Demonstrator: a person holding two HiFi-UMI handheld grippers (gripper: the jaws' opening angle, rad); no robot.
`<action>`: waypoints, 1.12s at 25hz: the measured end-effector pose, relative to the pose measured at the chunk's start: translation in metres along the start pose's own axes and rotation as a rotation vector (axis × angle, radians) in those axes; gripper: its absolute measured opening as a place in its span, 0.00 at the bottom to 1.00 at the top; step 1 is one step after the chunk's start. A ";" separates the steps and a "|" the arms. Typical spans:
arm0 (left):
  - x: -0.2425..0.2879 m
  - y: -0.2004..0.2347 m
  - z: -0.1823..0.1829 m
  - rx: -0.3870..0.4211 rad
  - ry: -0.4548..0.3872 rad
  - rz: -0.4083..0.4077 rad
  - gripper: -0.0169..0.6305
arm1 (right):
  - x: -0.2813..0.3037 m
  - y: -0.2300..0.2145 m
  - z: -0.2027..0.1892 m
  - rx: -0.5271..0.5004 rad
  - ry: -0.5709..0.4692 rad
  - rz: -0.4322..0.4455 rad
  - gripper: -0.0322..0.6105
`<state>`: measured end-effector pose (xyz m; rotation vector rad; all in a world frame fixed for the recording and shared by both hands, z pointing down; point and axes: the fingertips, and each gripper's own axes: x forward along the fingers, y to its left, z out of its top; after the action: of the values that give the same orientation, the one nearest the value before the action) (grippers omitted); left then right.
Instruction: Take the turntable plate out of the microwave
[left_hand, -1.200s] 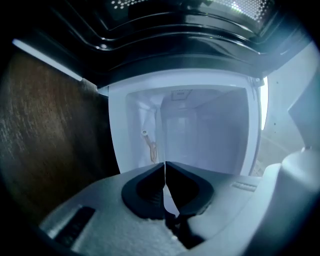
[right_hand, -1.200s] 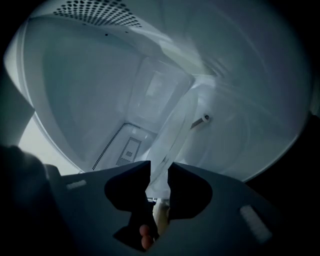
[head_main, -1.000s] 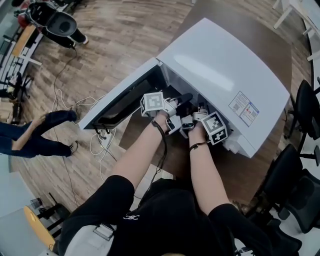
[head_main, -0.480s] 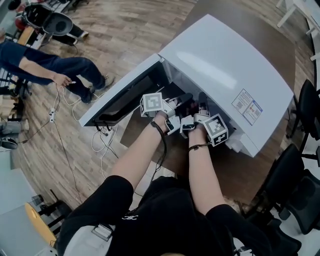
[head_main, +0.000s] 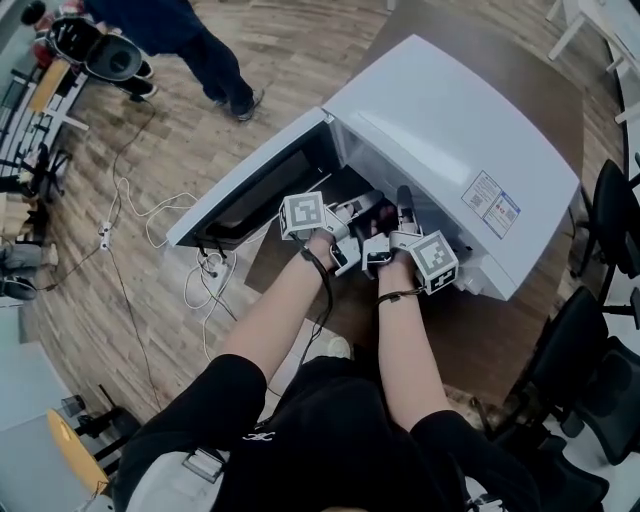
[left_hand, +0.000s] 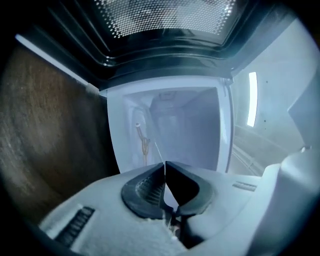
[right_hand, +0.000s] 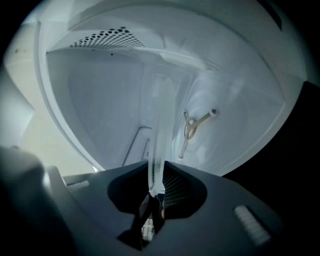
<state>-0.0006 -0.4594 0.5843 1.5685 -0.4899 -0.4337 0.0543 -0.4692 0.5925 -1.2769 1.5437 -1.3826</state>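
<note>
- The brown surface (head_main: 480, 345) carries the white microwave (head_main: 440, 130). It fills the upper right of the head view, with its mouth turned toward the person.
- Its door (head_main: 250, 195) stands swung open toward the left of the head view. In the left gripper view the door's perforated window runs across the top of the frame.
- The turntable plate (right_hand: 159, 130) is at the mouth of the cavity, held by the right gripper (right_hand: 157, 167).
  - In the right gripper view it shows almost edge-on as a band of clear glass.
  - The band runs from bottom centre straight up the frame into the cavity, with its faces turned to frame left and right.
  - In the head view the hands and grippers cover it.
- The right gripper's fingers (right_hand: 182, 187) have just been closing. They now stand narrow, with the pads pressed on the plate's near rim from both sides.
- The left gripper (left_hand: 164, 165) points into the cavity just beside the right one.
  - Its fingers (left_hand: 145, 187) are all but together, with the tips touching.
  - A thin pale line rises from the tips; I cannot tell whether it is the glass edge.
- A white label (head_main: 488, 215) with blue and red print sits on the microwave's top at the right of the head view, too small to read.
- A pale roller support (right_hand: 196, 125) lies in the cavity, to the right of the glass band in the right gripper view.
</note>
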 end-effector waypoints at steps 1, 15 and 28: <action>-0.001 -0.004 0.000 0.020 0.002 -0.018 0.05 | -0.002 0.003 -0.001 0.006 0.004 0.010 0.15; -0.066 -0.020 -0.060 0.029 -0.050 0.019 0.05 | -0.071 0.031 -0.038 -0.026 0.119 0.093 0.15; -0.145 -0.051 -0.122 0.066 -0.100 0.016 0.05 | -0.153 0.059 -0.089 0.025 0.208 0.188 0.15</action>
<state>-0.0512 -0.2755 0.5372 1.6108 -0.5981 -0.4895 0.0003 -0.2999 0.5353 -0.9697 1.7314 -1.4427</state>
